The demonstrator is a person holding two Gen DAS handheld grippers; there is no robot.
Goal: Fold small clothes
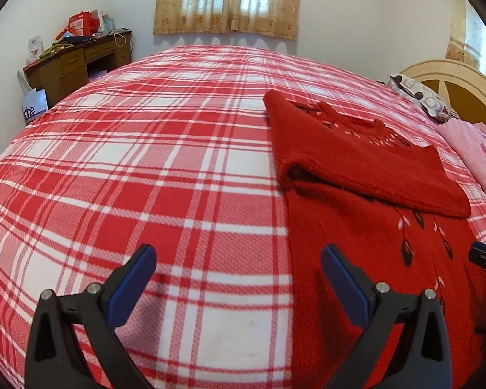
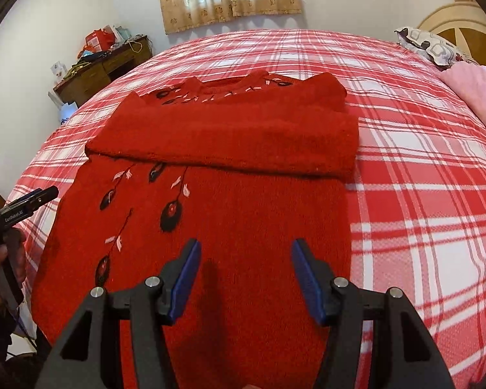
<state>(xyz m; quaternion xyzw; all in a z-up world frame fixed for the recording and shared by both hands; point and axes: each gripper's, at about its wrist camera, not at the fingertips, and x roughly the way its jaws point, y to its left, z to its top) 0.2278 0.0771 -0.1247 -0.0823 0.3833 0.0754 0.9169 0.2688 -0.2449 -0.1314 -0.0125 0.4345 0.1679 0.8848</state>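
A red sweater (image 2: 230, 227) lay flat on the bed (image 2: 421, 168), its plaid red-and-white cover showing on both sides. Both sleeves were folded across the chest as one thick band (image 2: 230, 139), just below the embroidered neckline; the lower body, stitched with dark and pink leaves, stretched toward the cameras. The right claw (image 2: 246, 272) hovered over the sweater's lower part, jaws spread and holding nothing. The left claw (image 1: 238, 278) — also spread and empty — hung above the sweater's left edge, one finger over plaid, the other over red knit. A wooden desk (image 1: 77, 61) stood in the far corner, and pillows (image 2: 437, 45) lay by the headboard.
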